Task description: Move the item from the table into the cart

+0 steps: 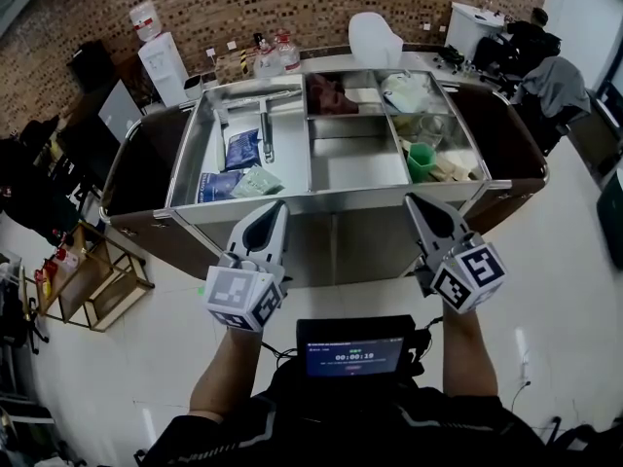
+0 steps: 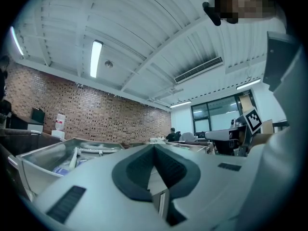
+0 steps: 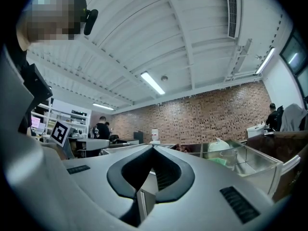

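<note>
The steel cart (image 1: 331, 197) stands right in front of me, split into several compartments. Its left bin holds blue packets (image 1: 240, 150) and a pale green packet (image 1: 258, 182); the near middle bin (image 1: 356, 161) is bare. A green cup (image 1: 421, 160) sits in the right bin. My left gripper (image 1: 277, 205) and right gripper (image 1: 414, 200) hover side by side just before the cart's near rim, both shut with nothing between the jaws. The left gripper (image 2: 154, 146) and the right gripper (image 3: 153, 147) each show their tips meeting in their own views.
Behind the cart a table (image 1: 326, 62) carries bottles (image 1: 277, 54) and a white bag (image 1: 375, 39). A water dispenser (image 1: 161, 64) stands at the back left, a low wooden shelf (image 1: 92, 282) on the floor at left. A person (image 1: 531, 32) sits at the far right.
</note>
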Demonstrator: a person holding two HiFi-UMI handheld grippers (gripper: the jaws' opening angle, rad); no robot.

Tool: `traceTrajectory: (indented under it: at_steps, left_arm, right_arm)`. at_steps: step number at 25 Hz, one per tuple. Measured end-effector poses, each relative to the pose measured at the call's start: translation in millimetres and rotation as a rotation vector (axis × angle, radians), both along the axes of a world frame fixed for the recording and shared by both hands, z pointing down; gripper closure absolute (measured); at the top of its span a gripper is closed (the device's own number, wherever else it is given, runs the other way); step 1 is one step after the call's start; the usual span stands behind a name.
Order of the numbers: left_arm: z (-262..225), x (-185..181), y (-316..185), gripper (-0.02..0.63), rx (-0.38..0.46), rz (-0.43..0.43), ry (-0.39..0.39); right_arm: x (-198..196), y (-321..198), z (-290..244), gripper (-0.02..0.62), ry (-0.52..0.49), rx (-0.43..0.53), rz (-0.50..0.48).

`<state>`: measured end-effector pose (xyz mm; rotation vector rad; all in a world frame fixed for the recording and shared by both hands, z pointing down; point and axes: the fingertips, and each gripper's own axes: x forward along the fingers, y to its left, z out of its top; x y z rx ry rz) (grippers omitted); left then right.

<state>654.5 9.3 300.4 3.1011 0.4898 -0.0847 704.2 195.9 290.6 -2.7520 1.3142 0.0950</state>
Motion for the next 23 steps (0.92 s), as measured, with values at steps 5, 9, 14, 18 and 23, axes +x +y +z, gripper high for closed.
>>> traceTrajectory:
  at_steps: [5, 9, 14, 18, 23]
  left_arm:
    - [2, 1, 1, 0.603, 0.004, -0.003, 0.000]
    - [-2, -1, 5, 0.603, 0.018, 0.001, 0.029]
    - [1, -1, 12, 0.603, 0.010, 0.024, 0.008]
    - [4, -1, 16, 0.603, 0.027, 0.031, -0.001]
    - [7, 0, 7, 0.603, 0.001, 0.001, -0.009]
  right_arm:
    - [-1, 0, 1, 0.592, -0.010, 0.005, -0.009]
    - [-3, -1, 5, 0.592, -0.022, 0.002, -0.018]
    - [-5, -1, 5, 0.592, -0.025, 0.001, -0.025]
    - [-5, -1, 10, 0.592, -0.037, 0.002, -0.025]
    - [-5, -3, 12, 0.592, -0.040, -0.003, -0.028]
